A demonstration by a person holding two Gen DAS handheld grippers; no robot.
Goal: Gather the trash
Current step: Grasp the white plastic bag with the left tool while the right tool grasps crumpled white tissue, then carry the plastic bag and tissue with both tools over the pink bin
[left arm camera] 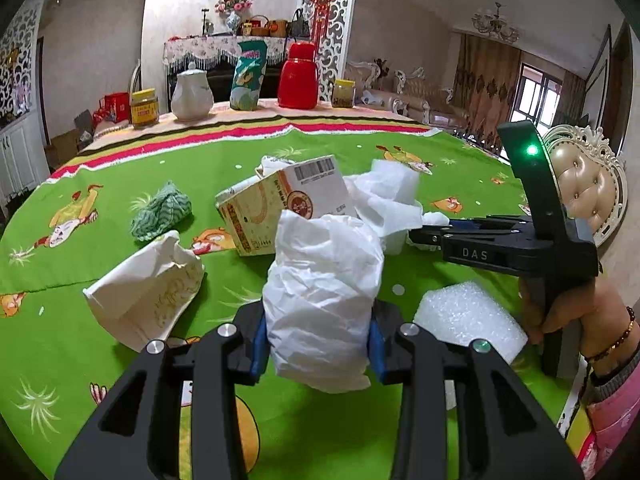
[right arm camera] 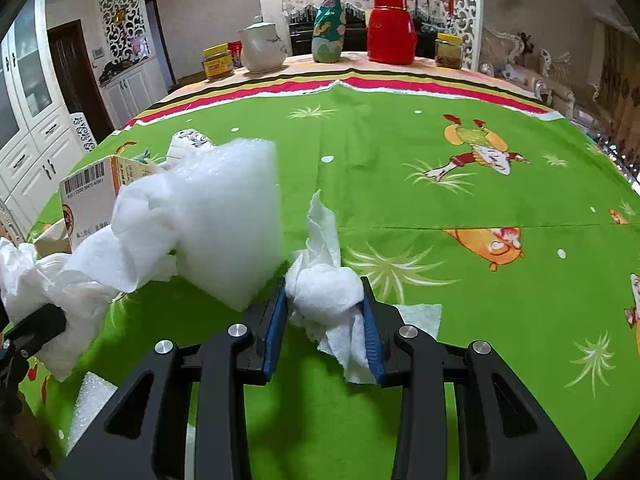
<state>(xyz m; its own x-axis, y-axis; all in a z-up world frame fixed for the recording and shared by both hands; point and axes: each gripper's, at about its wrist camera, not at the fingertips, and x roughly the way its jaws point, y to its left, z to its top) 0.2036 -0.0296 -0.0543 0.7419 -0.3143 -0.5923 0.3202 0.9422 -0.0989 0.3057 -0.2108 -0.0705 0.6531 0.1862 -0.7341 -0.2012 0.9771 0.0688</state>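
In the left wrist view my left gripper (left arm camera: 318,344) is shut on a crumpled white paper wad (left arm camera: 320,296), held just above the green tablecloth (left arm camera: 320,420). My right gripper (right arm camera: 325,320) is shut on a balled white tissue (right arm camera: 324,294), whose loose ends stick out above and below the pads. In the left view the right gripper (left arm camera: 420,236) reaches in from the right. More trash lies around: a crushed paper cup (left arm camera: 148,300), a cardboard box (left arm camera: 280,204), a green crumpled wrapper (left arm camera: 160,212), a foam sheet (left arm camera: 468,320) and a white foam block (right arm camera: 236,224).
Along the table's far edge stand two jars (left arm camera: 145,108), a white teapot (left arm camera: 192,96), a snack bag (left arm camera: 248,76) and a red flask (left arm camera: 298,76). A padded chair (left arm camera: 592,188) stands to the right. A hand with a bead bracelet (left arm camera: 576,316) holds the right gripper.
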